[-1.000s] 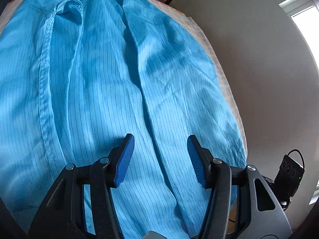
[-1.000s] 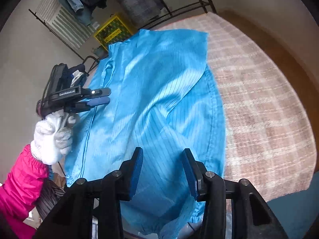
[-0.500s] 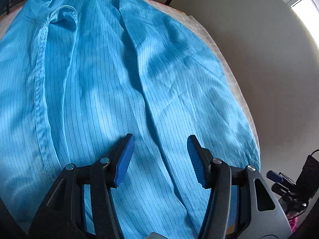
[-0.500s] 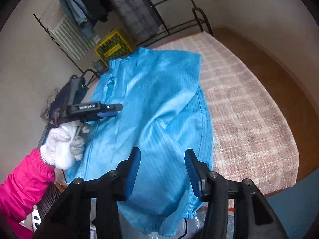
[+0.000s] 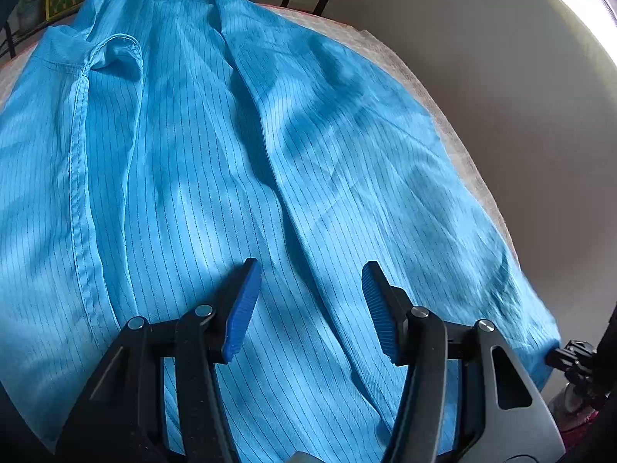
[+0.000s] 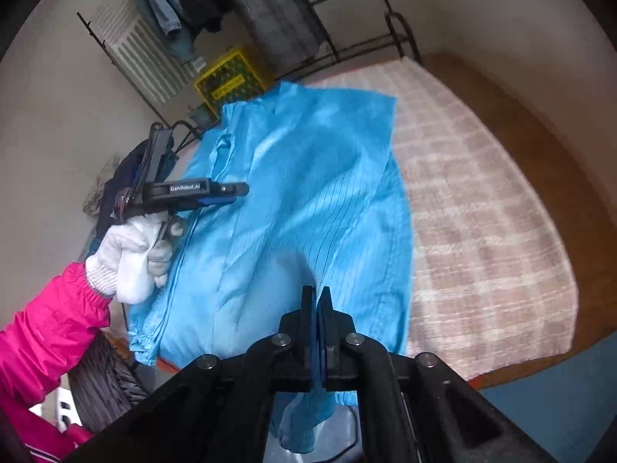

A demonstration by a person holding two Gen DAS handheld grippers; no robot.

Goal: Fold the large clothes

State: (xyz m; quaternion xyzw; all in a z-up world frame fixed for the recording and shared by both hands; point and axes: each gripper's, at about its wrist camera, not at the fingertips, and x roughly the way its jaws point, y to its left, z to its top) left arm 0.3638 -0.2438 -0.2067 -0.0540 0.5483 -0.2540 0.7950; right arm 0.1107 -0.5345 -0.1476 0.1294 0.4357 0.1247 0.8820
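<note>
A large blue pinstriped garment (image 5: 193,154) lies spread on a bed with a plaid cover (image 6: 482,212). My left gripper (image 5: 308,270) hovers just over the middle of the cloth, jaws open, nothing between the pads. In the right wrist view the same left gripper (image 6: 241,193) sits in a white-gloved hand (image 6: 131,258) with a pink sleeve, above the garment's (image 6: 308,177) left side. My right gripper (image 6: 316,291) is shut at the near edge, where a pinch of fabric rises to its tips. It shows small at the cloth's corner (image 5: 555,357) in the left wrist view.
Behind the bed stand a clothes rack (image 6: 246,7) with hanging garments, a black metal frame (image 6: 401,34) and a yellow crate (image 6: 227,81). A dark ribbed bundle (image 6: 100,382) lies by the bed's near left corner. Wooden floor (image 6: 540,123) runs along the right side.
My right jaws went from open to shut at the garment's near edge, and that hand rose and drew back. The left gripper stayed open and only rolled slightly.
</note>
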